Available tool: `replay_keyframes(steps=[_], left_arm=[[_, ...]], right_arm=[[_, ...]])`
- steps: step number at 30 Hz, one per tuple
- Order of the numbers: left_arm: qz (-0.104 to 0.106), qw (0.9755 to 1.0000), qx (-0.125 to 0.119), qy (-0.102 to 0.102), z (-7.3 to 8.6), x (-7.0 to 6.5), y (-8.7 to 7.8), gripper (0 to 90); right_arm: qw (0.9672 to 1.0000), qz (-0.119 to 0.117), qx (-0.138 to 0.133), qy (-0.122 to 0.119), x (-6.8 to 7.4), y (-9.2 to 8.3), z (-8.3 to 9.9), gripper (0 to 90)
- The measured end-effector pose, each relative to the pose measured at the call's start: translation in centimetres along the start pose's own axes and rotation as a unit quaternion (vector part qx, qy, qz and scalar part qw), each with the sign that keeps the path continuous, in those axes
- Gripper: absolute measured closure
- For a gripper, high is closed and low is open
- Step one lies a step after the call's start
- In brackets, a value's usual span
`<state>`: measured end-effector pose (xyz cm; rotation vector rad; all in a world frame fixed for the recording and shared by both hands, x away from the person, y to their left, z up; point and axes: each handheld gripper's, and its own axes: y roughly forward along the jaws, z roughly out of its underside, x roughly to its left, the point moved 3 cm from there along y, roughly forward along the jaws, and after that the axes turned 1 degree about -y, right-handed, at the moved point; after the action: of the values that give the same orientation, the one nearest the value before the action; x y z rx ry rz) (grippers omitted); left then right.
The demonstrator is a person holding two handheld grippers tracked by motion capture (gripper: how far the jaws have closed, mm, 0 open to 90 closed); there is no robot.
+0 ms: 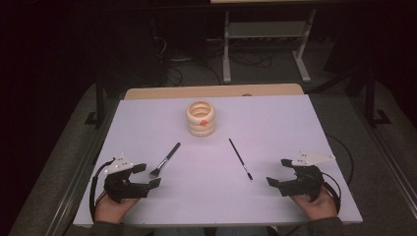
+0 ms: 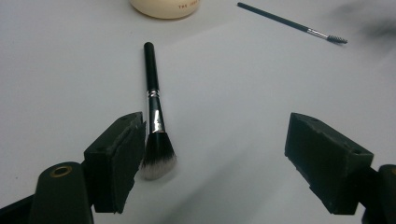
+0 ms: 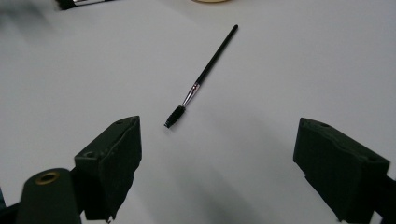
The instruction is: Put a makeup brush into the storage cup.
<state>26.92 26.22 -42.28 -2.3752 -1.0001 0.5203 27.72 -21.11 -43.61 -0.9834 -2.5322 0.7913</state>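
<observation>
**Black-handled brushes: handling and grip points**

Both sets of my fingers stand wide apart and hold nothing. My left gripper (image 1: 146, 175) rests at the near left of the table (image 1: 275, 196); my right gripper (image 1: 278, 171) rests at the near right.

1. Powder brush (image 2: 153, 112). It lies flat on the table just ahead of my left gripper, bristle head toward me, handle pointing away toward the cream holder (image 1: 201, 118). In the left gripper view the head sits just beside one finger (image 2: 116, 158); I cannot tell whether they touch. I judge it light, with a stiff, smooth handle and soft bristles that would splay under pressure. Take hold on the handle behind the metal ferrule, never on the bristles.

2. Spoolie (image 3: 201, 78). It lies flat ahead of my right gripper, tip toward me. I judge it very light, thin and likely to roll or slip. Grip it mid-handle, squarely across the shaft, closing low against the table.
</observation>
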Motion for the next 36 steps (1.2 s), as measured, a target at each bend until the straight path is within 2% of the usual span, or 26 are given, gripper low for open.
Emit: replay_keyframes(steps=[11,21,31,36], left_arm=[[0.002,1.0000,0.004,0.000,-0.1,-0.1,0.2,20.3],[0.000,1.0000,0.004,0.001,-0.1,0.0,0.1,21.8],[-0.009,1.0000,-0.001,0.001,-0.8,0.0,0.3,23.7],[-0.015,0.9998,0.010,0.003,-1.8,0.4,1.0,26.3]], right_arm=[[1.0000,0.003,-0.001,0.000,-0.3,-0.1,0.1,14.2],[1.0000,0.005,-0.002,0.000,0.0,-0.2,0.0,14.2],[1.0000,0.007,-0.001,0.001,0.2,-0.2,0.0,14.2],[0.9999,0.010,-0.002,0.004,0.1,-0.3,-0.1,14.3]])
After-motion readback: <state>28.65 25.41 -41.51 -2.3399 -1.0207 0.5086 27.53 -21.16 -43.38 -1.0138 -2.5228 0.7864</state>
